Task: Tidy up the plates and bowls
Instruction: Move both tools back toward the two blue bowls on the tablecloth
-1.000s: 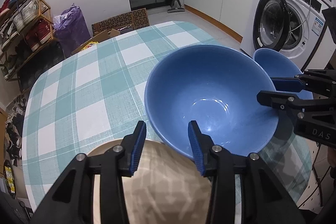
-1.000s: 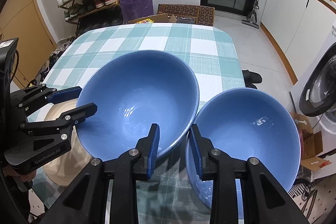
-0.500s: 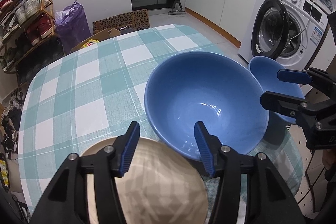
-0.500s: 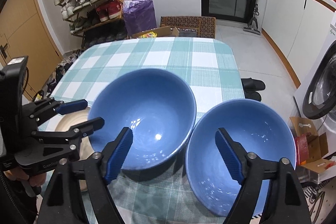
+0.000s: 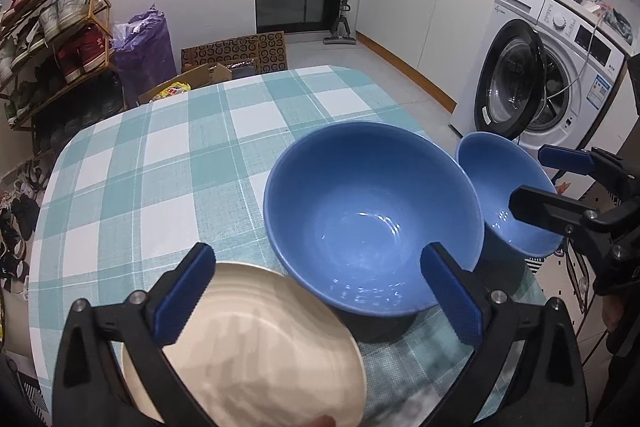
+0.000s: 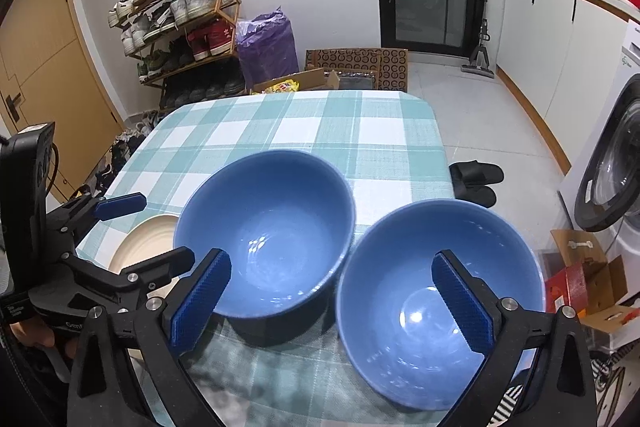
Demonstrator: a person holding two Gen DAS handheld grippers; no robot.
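A large blue bowl (image 5: 372, 215) sits on the checked table; it also shows in the right wrist view (image 6: 266, 231). A second blue bowl (image 6: 436, 303) stands to its right at the table's edge, seen in the left wrist view (image 5: 508, 195) too. A cream plate (image 5: 248, 351) lies at the near left, partly hidden in the right wrist view (image 6: 144, 239). My left gripper (image 5: 320, 299) is open and empty, above the plate and the large bowl's near rim. My right gripper (image 6: 332, 299) is open and empty, straddling the gap between the two bowls.
The table (image 5: 160, 163) has a teal and white checked cloth. A shoe rack (image 6: 180, 23), a purple bag (image 6: 266, 47) and cardboard boxes (image 6: 356, 67) stand beyond its far edge. A washing machine (image 5: 540, 79) is on the right, slippers (image 6: 476, 179) on the floor.
Both grippers have opened wide and drawn back and up from the bowls. The large bowl, earlier between the left jaws' tips, now rests free on the table.
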